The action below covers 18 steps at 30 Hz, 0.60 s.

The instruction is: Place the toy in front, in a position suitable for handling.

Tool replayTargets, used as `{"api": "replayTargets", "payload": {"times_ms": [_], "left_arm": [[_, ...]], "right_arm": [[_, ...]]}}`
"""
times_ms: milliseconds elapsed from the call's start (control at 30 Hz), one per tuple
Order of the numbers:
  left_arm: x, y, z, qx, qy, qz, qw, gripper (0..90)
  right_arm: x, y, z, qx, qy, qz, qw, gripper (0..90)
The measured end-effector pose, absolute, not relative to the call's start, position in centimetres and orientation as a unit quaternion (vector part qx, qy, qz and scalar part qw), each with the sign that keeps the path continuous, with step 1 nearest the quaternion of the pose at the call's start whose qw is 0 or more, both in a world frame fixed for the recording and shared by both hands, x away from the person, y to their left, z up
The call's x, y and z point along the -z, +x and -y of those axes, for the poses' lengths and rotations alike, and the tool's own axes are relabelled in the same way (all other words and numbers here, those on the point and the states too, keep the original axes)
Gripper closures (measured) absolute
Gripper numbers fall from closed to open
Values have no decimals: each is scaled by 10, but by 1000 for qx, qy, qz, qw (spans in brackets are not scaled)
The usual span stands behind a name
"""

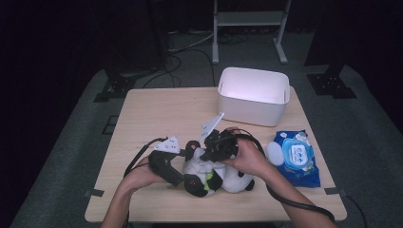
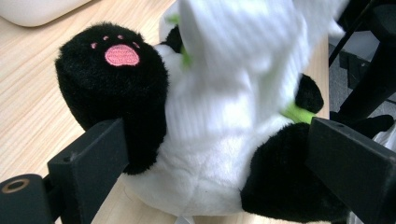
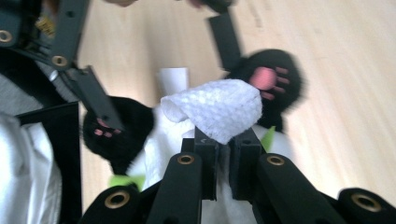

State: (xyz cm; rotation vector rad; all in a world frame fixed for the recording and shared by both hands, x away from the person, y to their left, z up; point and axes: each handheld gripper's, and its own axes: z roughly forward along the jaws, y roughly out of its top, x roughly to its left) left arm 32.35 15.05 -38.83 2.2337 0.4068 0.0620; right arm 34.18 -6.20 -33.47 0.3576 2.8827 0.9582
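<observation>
High view: we have a toy panda [image 1: 216,178] lying on the table [image 1: 157,114] right under both tongs, near the front edge. Our left tongs [image 1: 178,178] come in low from the left and straddle the toy's lower body. In the left gripper view the two black jaws stand spread, one against a black paw with a pink pad [image 2: 122,55], the other against the second black leg, so the toy seems braced rather than squeezed. Our right tongs [image 3: 223,140] are pressed together on a folded white wipe [image 3: 215,109], held over the toy's white belly between its paws; we judge this is for wiping the fur while the left tongs keep the toy from sliding. Beyond the right tongs sit a blue wipe pack [image 1: 297,156] and a white bin [image 1: 254,95].
</observation>
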Motion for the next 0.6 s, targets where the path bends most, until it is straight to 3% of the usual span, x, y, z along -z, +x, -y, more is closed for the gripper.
{"api": "replayTargets", "payload": {"times_ms": [600], "left_arm": [[388,324,-149,-27,891,-160,423,51]], "right_arm": [[342,354,138,-349,195,-916,43,825]]}}
